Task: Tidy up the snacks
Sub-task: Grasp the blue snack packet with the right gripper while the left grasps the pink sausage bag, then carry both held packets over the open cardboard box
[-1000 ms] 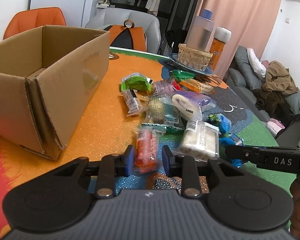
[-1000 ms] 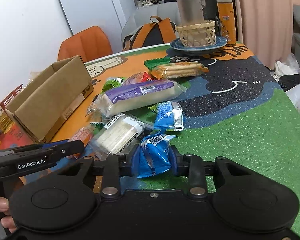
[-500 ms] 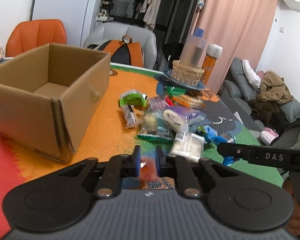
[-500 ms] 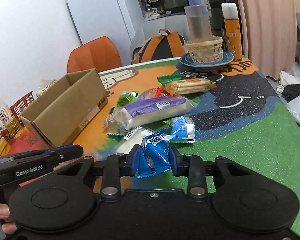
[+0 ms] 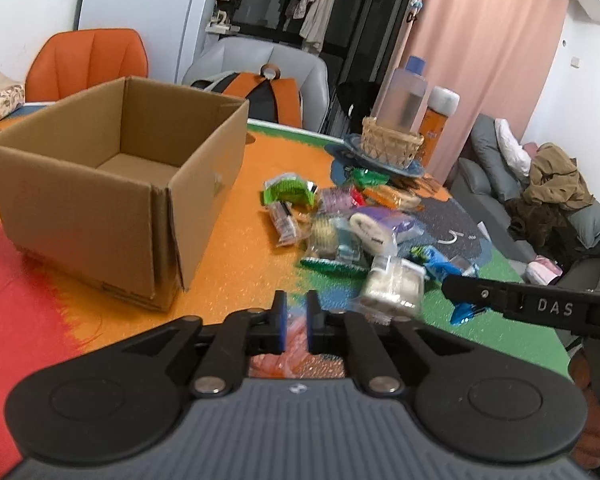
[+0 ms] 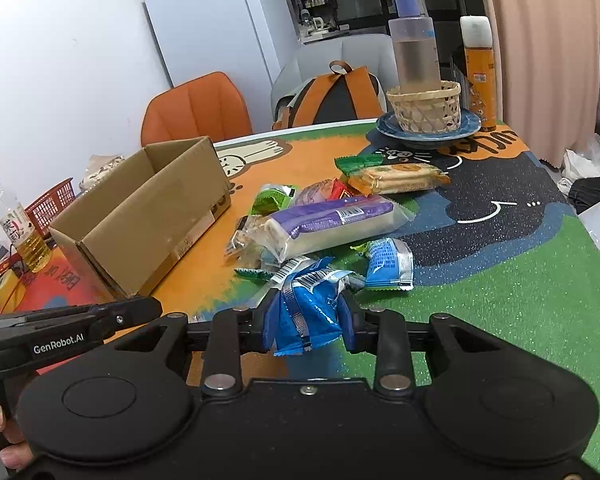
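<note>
The cardboard box lies ahead-left of the left gripper, the nearer of the 2; its fingers pinch an orange snack packet. The right gripper clamps a blue packet, farther from the box.

Orange snack packet blurred, mostly hidden behind left gripper; contents unreadable.
</note>
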### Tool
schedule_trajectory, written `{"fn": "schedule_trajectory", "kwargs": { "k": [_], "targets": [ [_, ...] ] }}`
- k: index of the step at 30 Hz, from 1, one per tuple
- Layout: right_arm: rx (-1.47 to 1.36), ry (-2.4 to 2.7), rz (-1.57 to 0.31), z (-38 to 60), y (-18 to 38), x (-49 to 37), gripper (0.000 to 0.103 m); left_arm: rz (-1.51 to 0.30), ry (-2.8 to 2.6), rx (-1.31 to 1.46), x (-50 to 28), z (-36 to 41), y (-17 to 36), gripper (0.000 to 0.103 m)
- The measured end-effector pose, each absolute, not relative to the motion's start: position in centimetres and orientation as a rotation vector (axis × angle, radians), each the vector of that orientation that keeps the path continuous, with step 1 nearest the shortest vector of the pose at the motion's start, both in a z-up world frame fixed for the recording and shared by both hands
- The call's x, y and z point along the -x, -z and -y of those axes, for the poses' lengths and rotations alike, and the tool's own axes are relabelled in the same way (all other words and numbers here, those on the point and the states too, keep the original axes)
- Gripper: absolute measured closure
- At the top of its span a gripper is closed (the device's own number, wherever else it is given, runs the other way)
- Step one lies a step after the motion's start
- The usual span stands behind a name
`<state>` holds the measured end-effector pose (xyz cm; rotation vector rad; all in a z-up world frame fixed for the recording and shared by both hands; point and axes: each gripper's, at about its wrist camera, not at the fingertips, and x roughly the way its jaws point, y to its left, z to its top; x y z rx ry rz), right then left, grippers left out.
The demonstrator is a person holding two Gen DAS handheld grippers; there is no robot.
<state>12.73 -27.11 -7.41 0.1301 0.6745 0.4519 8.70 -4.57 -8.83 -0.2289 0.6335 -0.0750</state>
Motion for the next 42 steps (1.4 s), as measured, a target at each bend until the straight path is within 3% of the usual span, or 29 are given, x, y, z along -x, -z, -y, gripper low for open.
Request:
{"fn": "schedule_trajectory", "kwargs": {
  "k": [1, 3, 7, 18, 20, 23, 26, 42],
  "targets": [
    [-0.131, -0.45, -0.677, 27.2, 7.5, -12.8, 0.071, -0.639, 0.069, 0.227, -8.7, 4.6, 9.0, 0.078],
    [-0.134, -0.448, -0.684, 27.2, 7.8, -12.9, 0.071, -0.637, 0.059, 0.224, -8.7, 4.7, 9.2, 0.05],
    [-0.141, -0.442, -0.701, 27.5, 8.5, -13.0, 0.071, -0.634, 0.062, 0.212, -8.8, 5.1, 9.8, 0.045],
    [-0.166, -0.436, -0.72, 28.3, 9.6, -13.2, 0.071, -0.664, 0.066, 0.117, -9.3, 6.8, 11.7, 0.046],
    [-0.169, -0.435, -0.721, 28.3, 9.6, -13.2, 0.071, -0.669, 0.055, 0.062, -9.1, 7.2, 11.8, 0.055],
    [-0.173, -0.44, -0.721, 28.2, 9.5, -13.2, 0.071, -0.671, 0.026, 0.042, -8.9, 6.8, 11.8, 0.079],
    [-0.171, -0.448, -0.718, 27.9, 9.3, -13.1, 0.071, -0.673, 0.039, 0.085, -8.7, 5.9, 11.6, 0.083],
    [-0.148, -0.502, -0.64, 25.7, 6.2, -12.5, 0.071, -0.532, 0.027, 0.133, -6.7, 4.1, 6.7, 0.085]
  ]
}}
